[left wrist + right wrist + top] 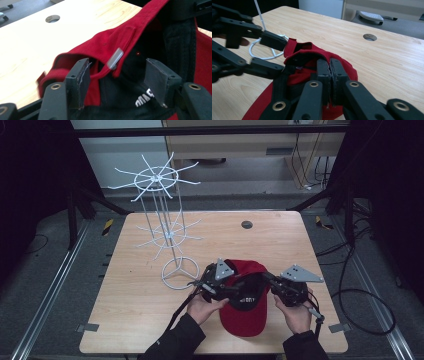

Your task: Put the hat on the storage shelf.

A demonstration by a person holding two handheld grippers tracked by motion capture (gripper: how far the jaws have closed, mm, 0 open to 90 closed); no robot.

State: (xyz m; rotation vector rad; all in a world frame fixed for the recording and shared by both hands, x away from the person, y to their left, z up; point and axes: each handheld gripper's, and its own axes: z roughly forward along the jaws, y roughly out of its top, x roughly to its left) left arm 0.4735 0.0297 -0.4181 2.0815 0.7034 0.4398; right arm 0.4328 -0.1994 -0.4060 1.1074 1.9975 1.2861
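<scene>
Wire rack [167, 227], white with spoked arms, stands at the left centre of the high view on a pale wooden table [280, 245], its ring base just left of a red cap [246, 315]. Lying upside down at lower centre, the cap shows a black lining with white lettering. Right gripper [329, 68] pinches the cap's rim, jaws pressed together. Left gripper [117, 77] is spread, the red back strap between its jaws, unpressed.
</scene>
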